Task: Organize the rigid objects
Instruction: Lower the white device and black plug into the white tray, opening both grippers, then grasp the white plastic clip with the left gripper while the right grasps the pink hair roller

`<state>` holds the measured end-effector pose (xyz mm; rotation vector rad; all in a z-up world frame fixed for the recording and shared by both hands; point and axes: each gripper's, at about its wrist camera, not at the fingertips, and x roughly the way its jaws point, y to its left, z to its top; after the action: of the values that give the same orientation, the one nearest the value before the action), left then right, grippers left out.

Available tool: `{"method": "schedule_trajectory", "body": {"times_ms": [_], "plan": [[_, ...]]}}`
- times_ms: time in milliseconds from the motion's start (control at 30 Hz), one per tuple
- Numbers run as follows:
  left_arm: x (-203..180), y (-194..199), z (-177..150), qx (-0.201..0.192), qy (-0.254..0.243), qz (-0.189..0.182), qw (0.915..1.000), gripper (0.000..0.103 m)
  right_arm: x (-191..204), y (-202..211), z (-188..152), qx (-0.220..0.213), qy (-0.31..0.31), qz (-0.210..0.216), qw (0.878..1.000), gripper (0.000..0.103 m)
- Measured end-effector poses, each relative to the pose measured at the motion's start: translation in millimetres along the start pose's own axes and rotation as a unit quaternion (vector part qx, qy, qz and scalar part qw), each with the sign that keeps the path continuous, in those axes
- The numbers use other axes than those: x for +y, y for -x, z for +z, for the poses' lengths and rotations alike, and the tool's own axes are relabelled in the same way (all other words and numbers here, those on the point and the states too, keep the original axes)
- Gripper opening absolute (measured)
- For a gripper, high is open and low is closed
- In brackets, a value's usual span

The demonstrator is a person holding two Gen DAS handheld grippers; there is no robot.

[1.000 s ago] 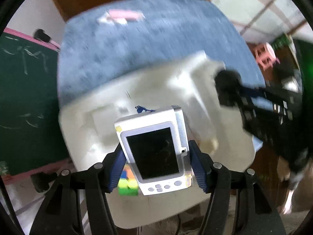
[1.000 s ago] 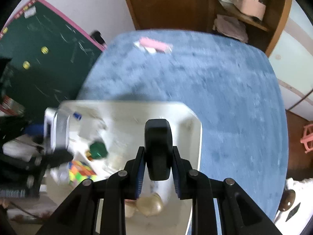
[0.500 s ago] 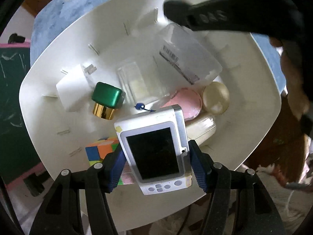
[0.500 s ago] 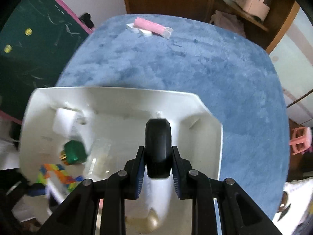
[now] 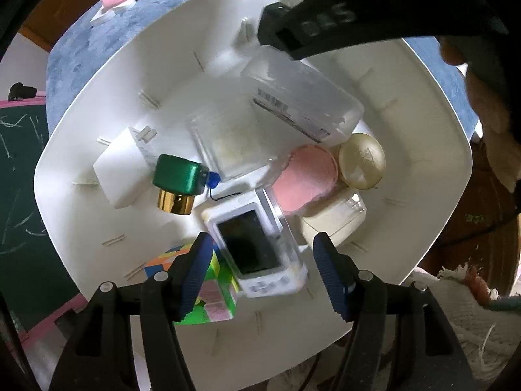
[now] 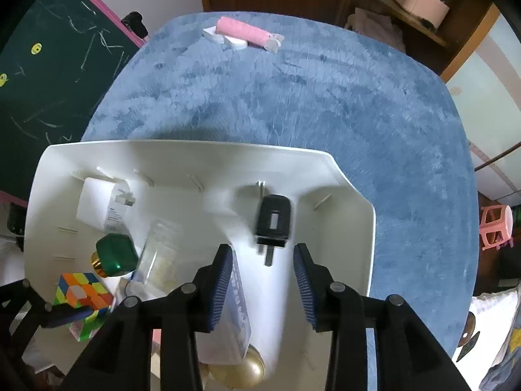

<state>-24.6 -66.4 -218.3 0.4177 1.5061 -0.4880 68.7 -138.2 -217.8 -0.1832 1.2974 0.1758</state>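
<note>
A white bin on a blue-covered table holds several rigid objects. In the left wrist view my left gripper is open above a white handheld device with a dark screen, which lies loose in the bin beside a colourful puzzle cube. In the right wrist view my right gripper is open over the bin; a black plug-like object sits free just beyond its fingertips, blurred.
The bin also holds a green-capped gold bottle, a white adapter, clear plastic boxes, a pink disc and a gold oval case. A pink roll lies at the table's far edge.
Both grippers have opened. The left one let go of the white device, now lying in the bin. The right one let go of the black object, now dropping into the bin.
</note>
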Motion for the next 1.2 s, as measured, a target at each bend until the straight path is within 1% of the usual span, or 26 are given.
{"method": "schedule_trajectory", "body": {"times_ms": [67, 100, 133, 200, 400, 433, 500, 833, 1000, 1200], "plan": [[0.6, 5.6, 0.3, -0.004, 0.006, -0.005, 1.0000, 0.068, -1.1, 5.5, -0.3, -0.003, -0.002, 0.008, 1.000, 0.040], [5.7, 9.3, 7.3, -0.006, 0.010, -0.007, 0.9999, 0.068, -1.8, 9.6, -0.5, -0.006, -0.003, 0.014, 1.000, 0.040], [7.8, 13.8, 7.6, -0.011, 0.013, -0.008, 0.9998, 0.068, -2.2, 13.2, -0.5, -0.008, -0.004, 0.018, 1.000, 0.040], [19.6, 23.7, 5.5, -0.023, 0.020, -0.008, 0.9995, 0.068, -2.8, 20.4, 0.7, -0.014, -0.004, 0.022, 1.000, 0.040], [30.3, 57.2, 6.7, -0.061, 0.042, -0.005, 0.9972, 0.068, -3.2, 43.5, 5.6, -0.033, -0.012, 0.042, 0.998, 0.040], [38.6, 60.4, 4.9, -0.064, 0.045, -0.004, 0.9969, 0.068, -3.0, 47.9, 6.4, -0.037, -0.013, 0.045, 0.998, 0.040], [42.9, 62.9, 8.3, -0.073, 0.051, -0.003, 0.9961, 0.068, -1.6, 55.8, 8.2, -0.044, -0.012, 0.049, 0.998, 0.040], [63.1, 95.3, 11.9, -0.109, 0.069, 0.002, 0.9916, 0.068, -1.2, 84.3, 9.0, -0.068, -0.014, 0.047, 0.996, 0.040], [69.7, 118.1, 18.0, -0.138, 0.079, 0.012, 0.9872, 0.068, -7.8, 102.8, 11.4, -0.081, -0.013, 0.043, 0.996, 0.040], [74.5, 142.1, 30.5, -0.167, 0.088, 0.033, 0.9814, 0.068, -18.7, 127.8, 18.3, -0.104, -0.018, 0.049, 0.993, 0.040]]}}
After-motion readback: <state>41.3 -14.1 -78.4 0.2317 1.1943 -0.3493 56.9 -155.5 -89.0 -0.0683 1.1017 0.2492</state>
